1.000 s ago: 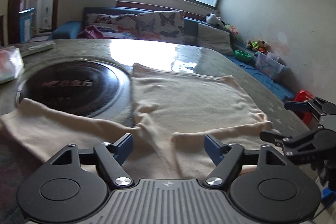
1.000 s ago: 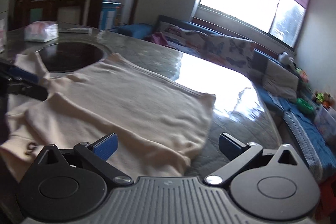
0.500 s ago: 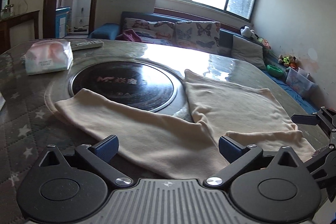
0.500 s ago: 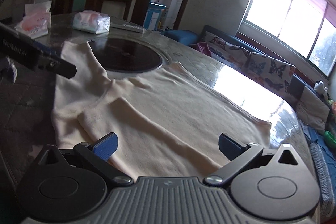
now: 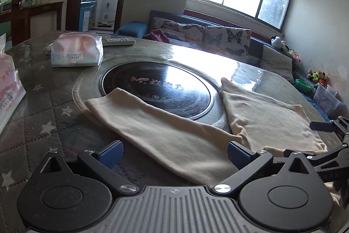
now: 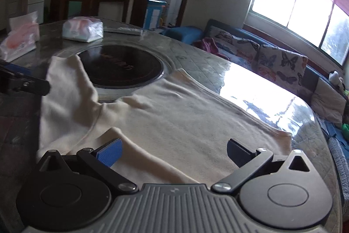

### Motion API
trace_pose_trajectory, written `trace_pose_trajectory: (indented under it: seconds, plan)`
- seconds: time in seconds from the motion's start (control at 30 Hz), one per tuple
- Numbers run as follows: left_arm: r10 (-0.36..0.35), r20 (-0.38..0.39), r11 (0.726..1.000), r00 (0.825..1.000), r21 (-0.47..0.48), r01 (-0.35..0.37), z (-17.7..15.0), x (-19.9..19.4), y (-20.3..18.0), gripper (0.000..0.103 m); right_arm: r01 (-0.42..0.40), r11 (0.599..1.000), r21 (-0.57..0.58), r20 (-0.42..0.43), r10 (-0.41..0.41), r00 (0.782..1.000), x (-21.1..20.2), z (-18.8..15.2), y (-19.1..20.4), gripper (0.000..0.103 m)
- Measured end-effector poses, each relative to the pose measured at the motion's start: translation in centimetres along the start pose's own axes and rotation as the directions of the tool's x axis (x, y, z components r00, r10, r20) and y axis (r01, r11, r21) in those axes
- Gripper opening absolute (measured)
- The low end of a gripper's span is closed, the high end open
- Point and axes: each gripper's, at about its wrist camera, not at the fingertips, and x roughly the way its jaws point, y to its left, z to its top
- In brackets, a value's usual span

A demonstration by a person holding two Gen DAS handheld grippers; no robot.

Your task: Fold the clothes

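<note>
A cream long-sleeved top (image 5: pixel 268 117) lies flat on the table. Its left sleeve (image 5: pixel 152 128) stretches out across the edge of a black round hob (image 5: pixel 157 88). My left gripper (image 5: pixel 174 154) is open and empty, just above the near part of that sleeve. In the right wrist view the top (image 6: pixel 185 117) fills the middle, with the other sleeve folded over its body near me. My right gripper (image 6: pixel 174 152) is open and empty above that folded sleeve. The left gripper's finger (image 6: pixel 24 84) shows at the left edge there.
Two tissue packs stand on the table: one (image 5: pixel 76 51) behind the hob, one (image 5: pixel 8 91) at the far left. A remote (image 5: pixel 117 41) lies behind them. A sofa with butterfly cushions (image 5: pixel 205 34) runs along the far side. The table (image 5: pixel 43 128) has a quilted star-patterned cover.
My left gripper has swung left and opened wider, so the outstretched sleeve and tissue packs now show. My right gripper has drawn back and turned left, bringing the hob and sleeve into view.
</note>
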Motion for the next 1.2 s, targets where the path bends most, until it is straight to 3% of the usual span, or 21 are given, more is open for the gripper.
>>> trace_pose_trajectory:
  seconds: [0.1, 0.27, 0.47, 0.67, 0.9, 1.2]
  plan:
    - [0.015, 0.002, 1.000, 1.000, -0.006, -0.015, 0.4, 0.2, 0.4, 0.103, -0.013, 1.000, -0.008, -0.040, 0.013, 0.999, 1.3, -0.1, 0.4, 0.103]
    - [0.045, 0.016, 0.999, 0.999, -0.032, -0.044, 1.5, 0.7, 1.4, 0.103, -0.023, 1.000, -0.018, 0.004, 0.023, 1.000, 0.0, 0.3, 0.7, 0.103]
    - [0.102, 0.033, 0.993, 0.994, -0.064, -0.100, 2.9, 1.7, 2.7, 0.103, -0.098, 0.993, 0.061, -0.057, 0.101, 0.993, 0.9, -0.6, -0.1, 0.103]
    - [0.182, 0.057, 0.980, 0.982, -0.093, -0.176, 3.9, 2.6, 4.2, 0.101, -0.139, 0.980, 0.146, -0.057, 0.148, 0.987, 1.4, -1.3, -0.9, 0.103]
    - [0.240, 0.041, 0.960, 0.970, -0.159, -0.231, 4.2, 3.8, 6.3, 0.076, -0.154, 0.971, 0.180, -0.047, 0.165, 0.985, 1.6, -1.6, -1.2, 0.103]
    - [0.256, 0.021, 0.952, 0.966, -0.176, -0.249, 4.0, 5.1, 7.0, 0.055, -0.153, 0.972, 0.177, -0.045, 0.164, 0.985, 1.6, -1.6, -1.1, 0.103]
